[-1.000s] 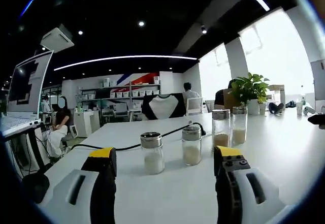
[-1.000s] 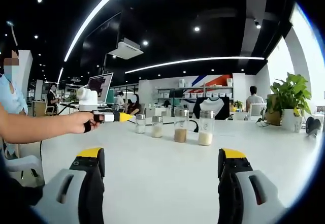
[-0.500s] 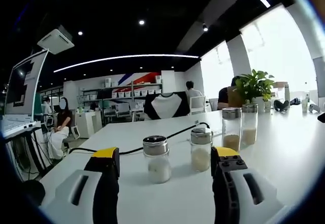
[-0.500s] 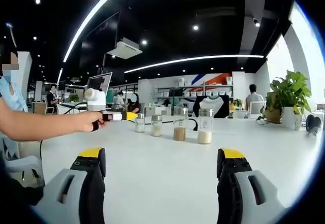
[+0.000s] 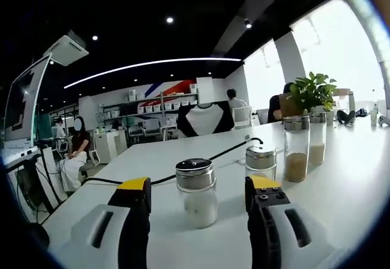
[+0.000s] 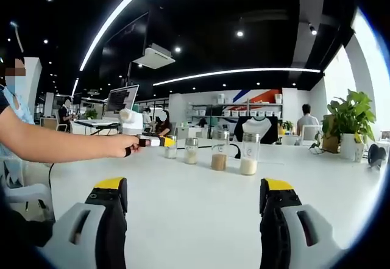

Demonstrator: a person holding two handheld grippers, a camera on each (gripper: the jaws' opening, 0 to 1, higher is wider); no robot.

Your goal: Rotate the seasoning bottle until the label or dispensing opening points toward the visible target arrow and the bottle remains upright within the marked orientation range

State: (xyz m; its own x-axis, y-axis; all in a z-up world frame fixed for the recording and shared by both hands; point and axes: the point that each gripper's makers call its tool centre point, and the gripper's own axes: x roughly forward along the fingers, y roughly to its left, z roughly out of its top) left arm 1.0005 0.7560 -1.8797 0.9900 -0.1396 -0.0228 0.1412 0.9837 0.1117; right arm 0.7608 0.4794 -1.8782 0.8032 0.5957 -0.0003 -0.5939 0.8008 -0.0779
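Reaching forward, your left gripper [image 5: 198, 196] has its jaws spread apart, and a short shaker [image 5: 196, 192] with white powder and a metal cap stands upright between them on the white table [image 5: 341, 183], touching neither jaw that you can see. Just past the right-hand jaw stands a second short shaker [image 5: 261, 161], partly hidden behind that jaw's yellow tip. Further out to the right are two tall jars, one with brown powder [image 5: 296, 148] and one with pale powder [image 5: 317, 138] just behind it. A black cable [image 5: 225, 153] runs across the table beyond the shakers. A potted plant [image 5: 312, 92] stands at the far right end, and a laptop [image 5: 21, 110] sits at the left edge.

Your right gripper [image 6: 190, 205] is held back over bare table [image 6: 195, 220], jaws wide apart with nothing between them. From there you see your left gripper [image 6: 159, 141] in your hand [image 6: 125, 145], its yellow tips right at the leftmost shaker [image 6: 170, 147]; whether they touch it cannot be told. Next in the row come the second shaker [image 6: 191, 150], the brown jar [image 6: 219, 150] and the pale jar [image 6: 248, 154], all upright. No arrow or label can be made out.
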